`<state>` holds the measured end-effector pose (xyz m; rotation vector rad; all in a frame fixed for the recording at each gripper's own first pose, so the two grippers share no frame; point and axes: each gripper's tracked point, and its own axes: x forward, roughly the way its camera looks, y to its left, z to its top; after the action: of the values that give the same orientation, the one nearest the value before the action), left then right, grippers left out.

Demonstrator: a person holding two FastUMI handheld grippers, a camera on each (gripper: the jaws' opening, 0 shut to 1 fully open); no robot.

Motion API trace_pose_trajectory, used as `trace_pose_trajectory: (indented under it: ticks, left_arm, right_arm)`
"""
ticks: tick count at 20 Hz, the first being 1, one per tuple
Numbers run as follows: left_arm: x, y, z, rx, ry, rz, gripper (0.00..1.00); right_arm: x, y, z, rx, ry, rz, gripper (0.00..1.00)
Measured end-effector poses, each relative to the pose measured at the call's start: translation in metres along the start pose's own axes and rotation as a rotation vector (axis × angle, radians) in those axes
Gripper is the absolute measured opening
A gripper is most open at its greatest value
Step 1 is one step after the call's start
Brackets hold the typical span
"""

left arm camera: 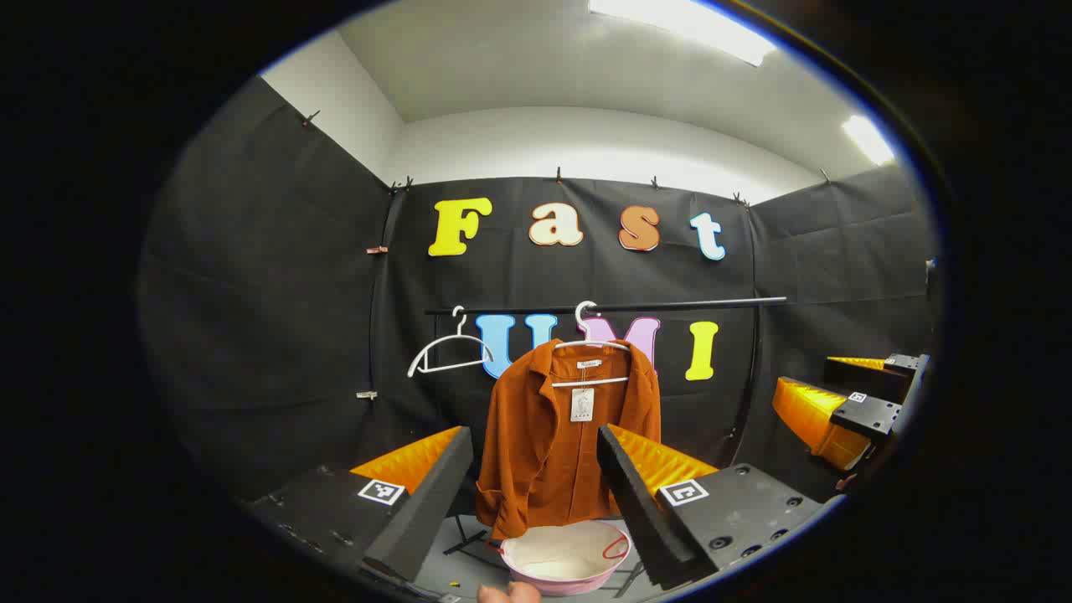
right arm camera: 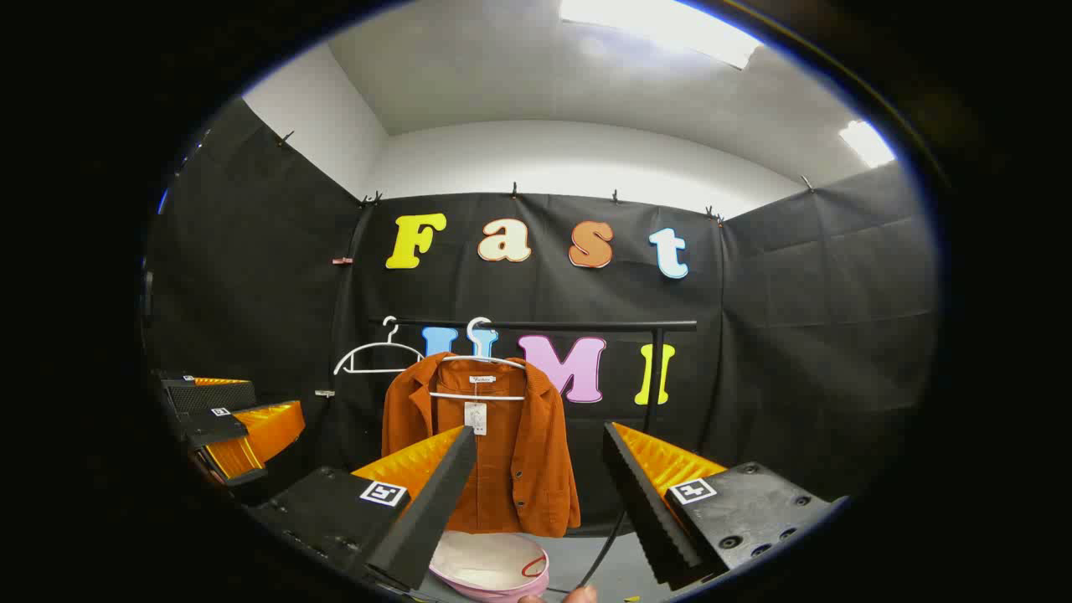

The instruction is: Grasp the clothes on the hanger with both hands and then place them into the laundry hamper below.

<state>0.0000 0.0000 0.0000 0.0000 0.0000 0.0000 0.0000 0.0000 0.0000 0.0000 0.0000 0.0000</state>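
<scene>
Hanging on its hanger point(left arm camera: 590, 362) from the rail point(left arm camera: 670, 306), above the hamper point(left arm camera: 565, 557), the shirt point(left arm camera: 561, 444) was well apart from the left gripper point(left arm camera: 536, 481) and right gripper point(right arm camera: 540, 486), both wide open and empty, so each was best advanced to one shoulder before closing
</scene>
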Motion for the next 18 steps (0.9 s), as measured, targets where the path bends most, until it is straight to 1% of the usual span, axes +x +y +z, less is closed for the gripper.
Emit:
trace_pose_trajectory:
  ticks: [1, 2, 14, 15, 16, 18]
  left_arm:
    - [-0.0009, -0.0011, -0.0012, 0.0, 0.002, -0.002, 0.98]
    - [-0.0014, -0.002, -0.0014, -0.001, 0.005, -0.005, 0.94]
    - [-0.0039, -0.0002, -0.0026, 0.005, 0.007, -0.01, 0.94]
    - [-0.0042, 0.0002, -0.002, 0.005, 0.006, -0.009, 0.91]
    - [-0.0046, 0.0016, -0.0024, 0.003, 0.007, -0.009, 0.94]
    - [-0.004, 0.0021, -0.0025, -0.001, 0.01, -0.012, 0.95]
  right_arm:
    - [0.0002, 0.0012, -0.0001, 0.0, 0.0, -0.001, 0.98]
    - [-0.0005, 0.0015, 0.0003, 0.001, 0.0, -0.003, 0.97]
    - [-0.008, 0.0013, 0.0047, 0.0, -0.005, -0.028, 0.98]
    - [-0.0085, 0.0014, 0.0051, 0.0, -0.005, -0.028, 0.98]
    - [-0.0084, 0.0014, 0.0052, 0.001, -0.005, -0.028, 0.98]
    - [-0.009, 0.0015, 0.0046, 0.003, -0.003, -0.03, 0.98]
